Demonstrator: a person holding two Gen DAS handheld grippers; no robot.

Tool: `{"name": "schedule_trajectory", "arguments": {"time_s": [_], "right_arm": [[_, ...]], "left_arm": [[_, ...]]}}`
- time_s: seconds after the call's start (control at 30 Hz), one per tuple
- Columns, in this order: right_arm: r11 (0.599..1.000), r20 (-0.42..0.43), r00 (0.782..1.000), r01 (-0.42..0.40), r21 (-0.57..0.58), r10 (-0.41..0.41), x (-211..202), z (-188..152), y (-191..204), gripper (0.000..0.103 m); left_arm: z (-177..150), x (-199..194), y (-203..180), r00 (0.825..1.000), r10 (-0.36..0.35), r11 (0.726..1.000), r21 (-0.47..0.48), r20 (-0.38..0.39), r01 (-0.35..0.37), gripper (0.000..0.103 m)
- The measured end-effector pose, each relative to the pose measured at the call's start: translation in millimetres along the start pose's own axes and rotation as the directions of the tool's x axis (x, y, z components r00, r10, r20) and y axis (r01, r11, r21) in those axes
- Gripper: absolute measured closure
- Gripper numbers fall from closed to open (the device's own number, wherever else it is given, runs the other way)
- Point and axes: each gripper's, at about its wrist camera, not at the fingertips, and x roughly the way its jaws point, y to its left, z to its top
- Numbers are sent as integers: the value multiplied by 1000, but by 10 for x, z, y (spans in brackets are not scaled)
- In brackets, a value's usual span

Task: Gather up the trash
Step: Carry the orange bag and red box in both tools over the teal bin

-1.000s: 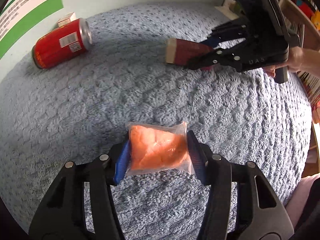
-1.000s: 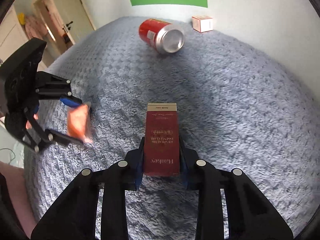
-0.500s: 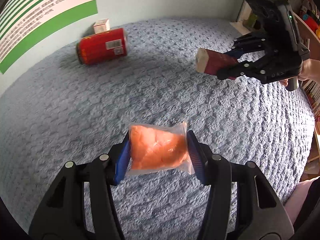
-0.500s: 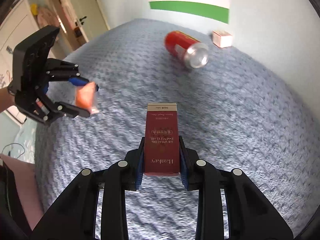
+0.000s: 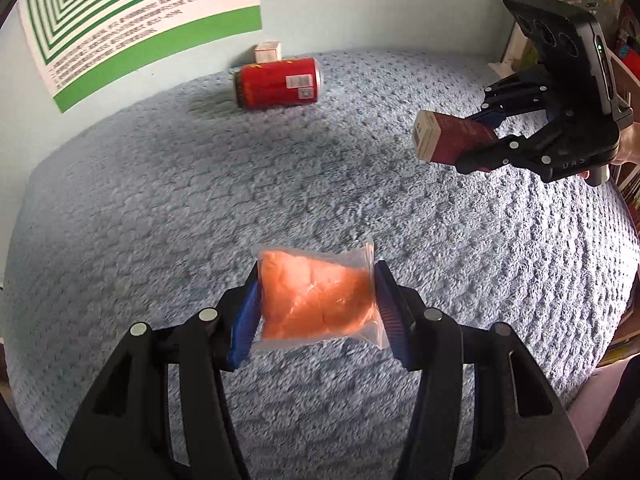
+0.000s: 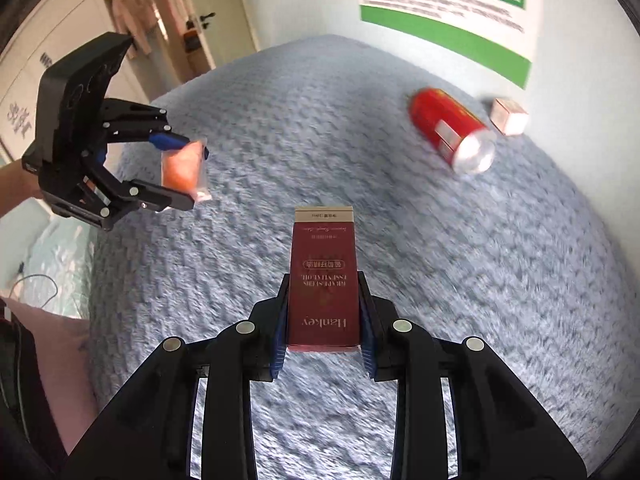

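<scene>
The left gripper clamps a clear packet of orange stuff above the blue blanket — the right gripper grips a dark red carton. A red can lies beside a small box near the wall.

Two grippers are in view, the left gripper and the right gripper. Each carries one item: one clear bag of orange material and one dark red carton. On the blue blanket lie two more pieces: one red can and one small white box. One green-striped poster hangs on the wall.
</scene>
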Motion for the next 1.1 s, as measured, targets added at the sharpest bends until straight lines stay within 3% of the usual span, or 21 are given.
{"name": "schedule_trajectory", "arguments": {"time_s": [0.37, 0.67, 0.87, 1.1], "right_arm": [[993, 27, 999, -35, -112, 38, 238, 689, 792, 73], [957, 13, 990, -135, -257, 143, 681, 1340, 1618, 73], [901, -37, 972, -229, -368, 231, 1036, 1710, 2261, 73], [810, -126, 938, -344, -475, 324, 1489, 2017, 3074, 73]], "left_arm": [[-604, -608, 647, 995, 96, 992, -80, 37, -93, 52], [-1289, -1142, 1244, 978, 207, 958, -211, 30, -196, 52], [-1900, -1465, 1583, 961, 276, 906, -331, -10, -264, 52], [-2729, -1808, 1869, 942, 330, 806, -499, -68, -318, 52]]}}
